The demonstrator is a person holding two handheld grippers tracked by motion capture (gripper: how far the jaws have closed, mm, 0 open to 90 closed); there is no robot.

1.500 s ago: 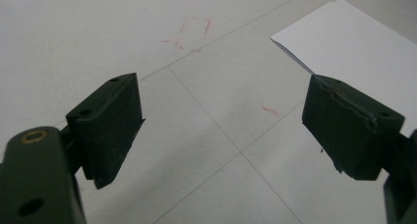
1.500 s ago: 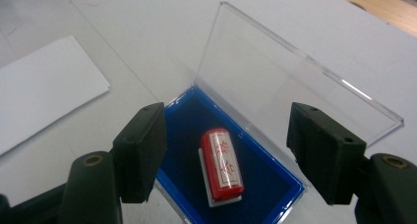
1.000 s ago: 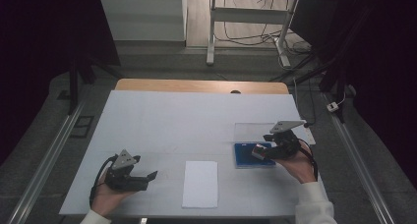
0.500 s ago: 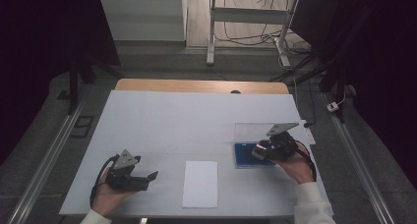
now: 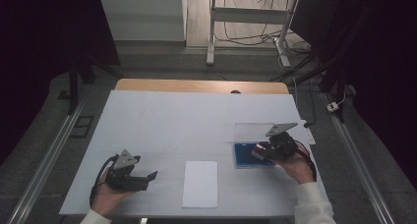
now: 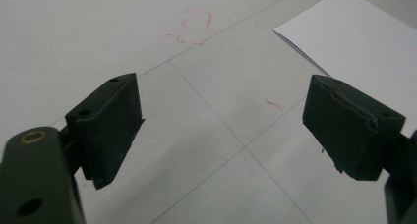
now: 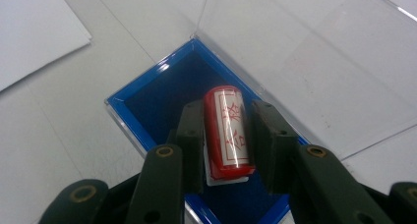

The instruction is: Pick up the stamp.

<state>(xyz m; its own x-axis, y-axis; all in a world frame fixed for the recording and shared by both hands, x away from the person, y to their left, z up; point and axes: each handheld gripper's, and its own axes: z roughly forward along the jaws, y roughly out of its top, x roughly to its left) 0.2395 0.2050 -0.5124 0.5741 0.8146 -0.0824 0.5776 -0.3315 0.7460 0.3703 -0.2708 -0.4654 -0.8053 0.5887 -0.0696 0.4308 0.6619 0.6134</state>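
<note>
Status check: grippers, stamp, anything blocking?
Right hand-held gripper shut on red stamp, over blue ink pad. Left hand-held gripper open, idle. White paper unobstructed.

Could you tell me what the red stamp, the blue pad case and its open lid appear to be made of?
Red stamp: probably glossy plastic, given its streak highlights. Blue pad: matte, likely felt or foam, in a shiny plastic rim. Lid: clear hard plastic, since the table shows through.

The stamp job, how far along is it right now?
Done: the ink pad lies open, its clear lid folded back, and the right gripper is shut on the red stamp, held over the blue pad. In hand: inking the stamp, though contact can't be told. Left: stamping the paper, which looks blank. The left gripper hangs open over the table beside the paper.
</note>
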